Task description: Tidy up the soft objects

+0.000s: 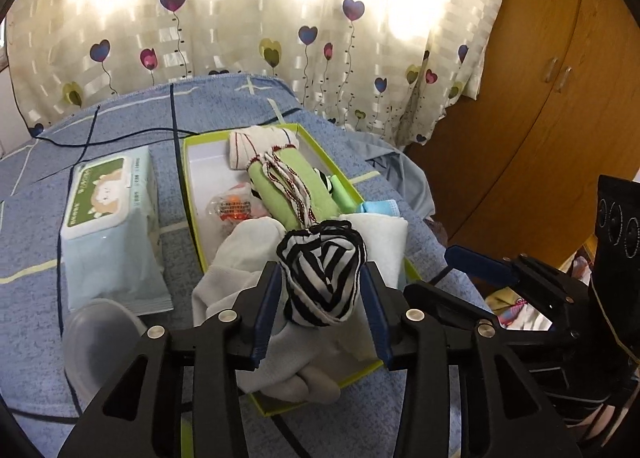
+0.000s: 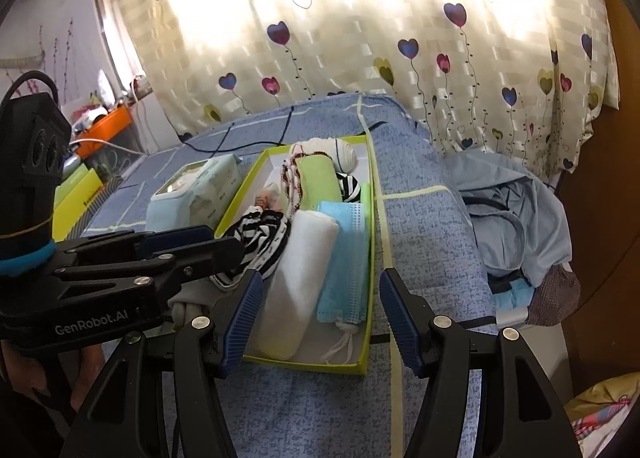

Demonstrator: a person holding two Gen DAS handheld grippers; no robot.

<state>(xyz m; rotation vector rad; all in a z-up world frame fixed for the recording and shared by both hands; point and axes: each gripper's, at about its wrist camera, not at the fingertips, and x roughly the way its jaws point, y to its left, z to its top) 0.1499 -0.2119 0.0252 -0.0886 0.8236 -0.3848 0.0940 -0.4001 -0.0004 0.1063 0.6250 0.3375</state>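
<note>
- Jaws first: our left gripper [image 1: 322, 290] stands parted, blue pads either side of the black-and-white striped roll [image 1: 322, 274], which fills most of the gap; the right pad looks just clear of the cloth, the left one so close we cannot tell whether it touches.
- Our right gripper [image 2: 320, 318] is spread wide with nothing between its pads; through the gap we see the near right corner of the box and the blue bedspread [image 2: 424, 234].
- Now the green-edged box [image 2: 362, 368] on the bed: the striped roll sits at its near left, resting on a white garment [image 1: 244, 258] that spills over the near rim.
- Beside it, seen from the right wrist, lies a white folded towel [image 2: 298, 278], then a stack of blue face masks [image 2: 346, 254] against the right wall, ear loops trailing toward the near corner.
- Further back we have a green rolled cloth [image 1: 280, 193] with a red-trimmed white piece draped over it, a white bundle [image 1: 264, 141] at the far end, and a small clear packet [image 1: 230, 207] with orange contents on the box floor.
- Outside the box, a pack of wet wipes [image 1: 110, 217] lies just left of it; a blue shirt [image 2: 512, 213] is crumpled well off to the right.
- Pose: both grippers tilt downward toward the box, left one over its near left end, right one just short of its near edge; a hand [image 2: 24, 374] shows under the left gripper's body.
</note>
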